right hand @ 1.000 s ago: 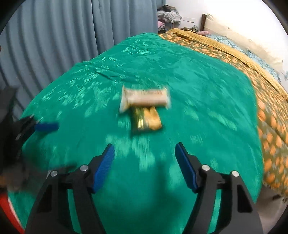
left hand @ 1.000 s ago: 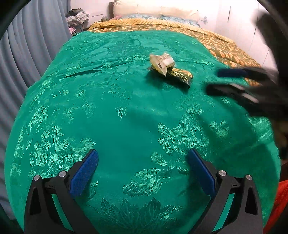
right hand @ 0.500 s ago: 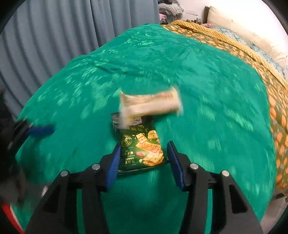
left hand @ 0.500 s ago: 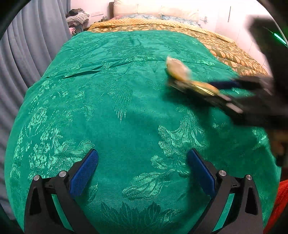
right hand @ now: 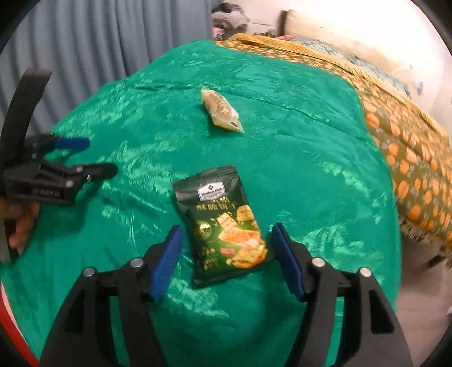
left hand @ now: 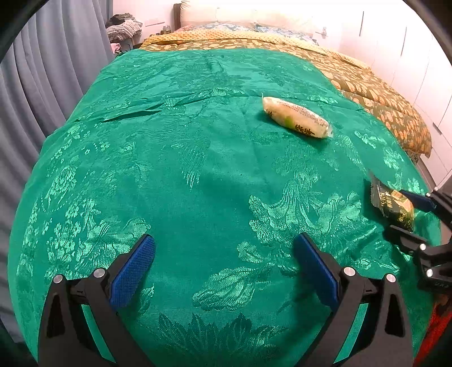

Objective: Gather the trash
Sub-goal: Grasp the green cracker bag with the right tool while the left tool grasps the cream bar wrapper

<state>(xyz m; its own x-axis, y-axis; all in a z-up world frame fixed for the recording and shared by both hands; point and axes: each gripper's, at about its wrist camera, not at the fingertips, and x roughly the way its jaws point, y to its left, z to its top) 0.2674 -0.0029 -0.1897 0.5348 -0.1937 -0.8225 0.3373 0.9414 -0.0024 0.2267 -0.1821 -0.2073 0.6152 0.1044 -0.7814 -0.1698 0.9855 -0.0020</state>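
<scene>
Lying loose between the just-reopened right gripper (right hand: 226,255) pads, the dark green snack packet (right hand: 223,225) awaits collection, like the pale wrapper (left hand: 295,117) far ahead of the empty, spread left gripper (left hand: 226,271).

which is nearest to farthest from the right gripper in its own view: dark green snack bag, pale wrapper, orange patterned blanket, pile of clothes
1. Dark green snack bag, between the right gripper fingers.
2. Pale wrapper, beyond it, mid-bed.
3. Orange patterned blanket, along the right side.
4. Pile of clothes, past the bed, top centre.
</scene>
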